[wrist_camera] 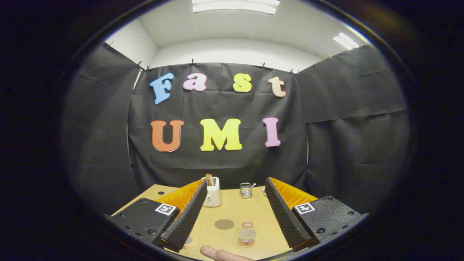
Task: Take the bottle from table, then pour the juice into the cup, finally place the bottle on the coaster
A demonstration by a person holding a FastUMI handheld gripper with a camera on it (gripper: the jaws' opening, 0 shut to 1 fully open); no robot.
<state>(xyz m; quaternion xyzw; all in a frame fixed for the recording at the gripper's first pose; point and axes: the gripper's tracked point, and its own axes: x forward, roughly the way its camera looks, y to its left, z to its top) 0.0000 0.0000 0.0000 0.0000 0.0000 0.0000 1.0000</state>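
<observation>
Gripper (233,214) wide open, empty. I see small clear bottle (247,236) standing on table (232,206) between fingers, coaster (224,224) just left. Can't spot cup. Nothing grasped, so all steps left.

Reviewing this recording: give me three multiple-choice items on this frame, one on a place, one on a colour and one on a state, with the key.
1. Where does the flat round grey coaster lie?
A. On the wooden table, between the gripper's fingers
B. On top of the toaster
C. Inside the wire basket

2. What colour is the toaster's body?
A. Red
B. Blue
C. White

3. How is the gripper?
A. Shut on the toaster
B. Open, holding nothing
C. Shut on the coaster

Key: 1 A, the flat round grey coaster rests on the wooden table beside a small clear container. 2 C, the toaster beyond the fingers is white. 3 B, the gripper has its fingers spread wide, touching nothing.
</observation>
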